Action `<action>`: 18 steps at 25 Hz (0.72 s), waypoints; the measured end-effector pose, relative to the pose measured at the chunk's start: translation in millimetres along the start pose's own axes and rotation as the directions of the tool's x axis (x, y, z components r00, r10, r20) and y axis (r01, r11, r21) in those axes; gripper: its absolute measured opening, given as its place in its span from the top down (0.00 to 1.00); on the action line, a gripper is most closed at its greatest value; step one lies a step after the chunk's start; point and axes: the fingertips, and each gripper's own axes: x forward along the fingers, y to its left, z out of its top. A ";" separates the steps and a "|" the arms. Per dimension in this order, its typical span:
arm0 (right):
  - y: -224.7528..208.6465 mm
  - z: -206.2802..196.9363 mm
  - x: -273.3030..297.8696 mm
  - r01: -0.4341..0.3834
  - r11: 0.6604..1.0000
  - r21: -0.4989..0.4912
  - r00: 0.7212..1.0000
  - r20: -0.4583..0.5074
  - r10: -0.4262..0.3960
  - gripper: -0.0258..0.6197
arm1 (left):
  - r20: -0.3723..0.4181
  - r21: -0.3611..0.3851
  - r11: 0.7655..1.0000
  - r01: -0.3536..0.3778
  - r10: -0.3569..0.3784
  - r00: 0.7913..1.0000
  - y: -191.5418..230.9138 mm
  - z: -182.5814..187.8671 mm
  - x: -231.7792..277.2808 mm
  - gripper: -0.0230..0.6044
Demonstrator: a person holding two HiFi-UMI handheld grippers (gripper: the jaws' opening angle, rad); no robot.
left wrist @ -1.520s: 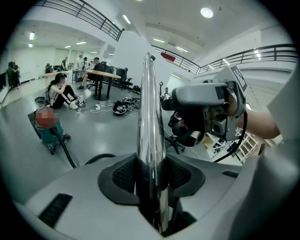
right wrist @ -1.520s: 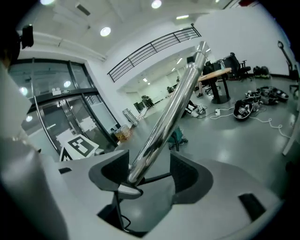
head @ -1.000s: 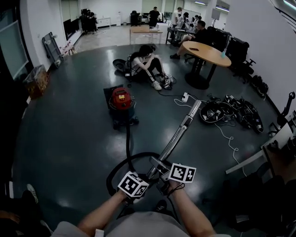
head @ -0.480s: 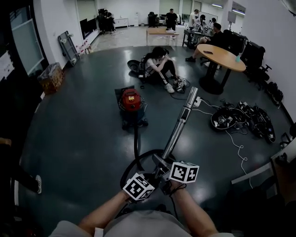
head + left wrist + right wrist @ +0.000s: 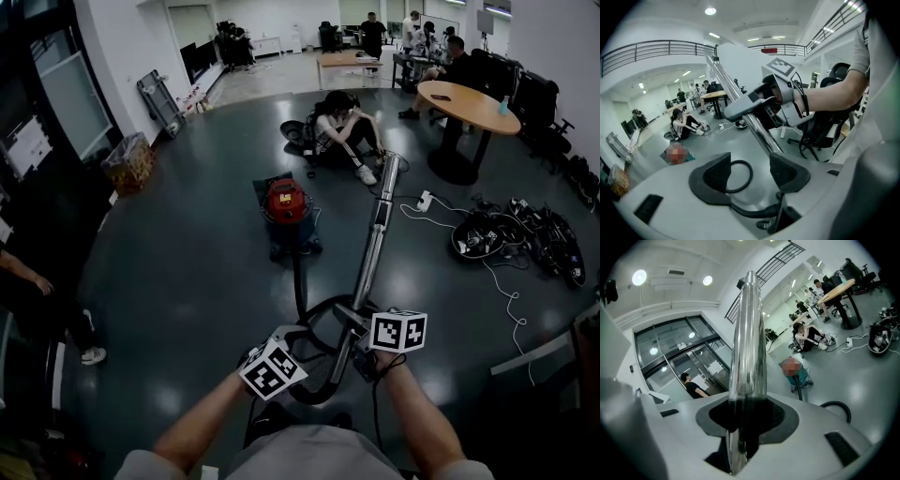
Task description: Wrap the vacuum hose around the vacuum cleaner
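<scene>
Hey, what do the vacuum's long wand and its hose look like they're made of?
Wand: probably polished metal with a chrome-like finish; in the right gripper view its surface shows bright, mirror-like streaks. Hose: likely flexible black plastic or rubber with a matte finish; it curves into a loop above the floor without kinking and shows no shine.

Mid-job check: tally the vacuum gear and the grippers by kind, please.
vacuum cleaner: 1
hose: 1
metal tube: 1
grippers: 2 (left gripper, jaws opening, nothing between them; right gripper, shut on the metal tube)
Total: 5
</scene>
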 end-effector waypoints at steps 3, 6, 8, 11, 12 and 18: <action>-4.1 -0.9 -3.2 0.015 0.999 -0.050 0.999 -0.045 -0.017 0.76 | 0.055 0.063 0.998 -0.013 0.010 0.998 17.2 21.8 -10.2 0.55; -1.2 -1.4 5.7 0.039 0.997 -0.072 0.996 -0.073 -0.045 0.76 | 0.134 0.101 0.995 -0.005 -0.009 0.991 42.6 53.0 -23.2 0.55; -2.7 -3.1 11.9 0.056 0.996 -0.071 0.994 -0.093 -0.062 0.76 | 0.162 0.156 0.987 -0.031 0.005 0.987 59.8 70.2 -24.1 0.58; -10.6 -7.6 18.8 0.087 0.993 -0.075 0.988 -0.124 -0.096 0.76 | 0.218 0.299 0.951 -0.073 0.006 0.976 75.5 96.1 -19.9 0.64; -12.2 -8.3 21.2 0.099 0.992 -0.080 0.985 -0.135 -0.109 0.76 | 0.240 0.348 0.934 -0.084 -0.003 0.971 80.4 104.3 -18.9 0.66; -17.1 -2.8 50.2 0.155 0.973 -0.168 0.955 -0.228 -0.192 0.76 | 0.255 0.628 0.766 -0.138 -0.035 0.966 120.8 134.1 -13.6 0.66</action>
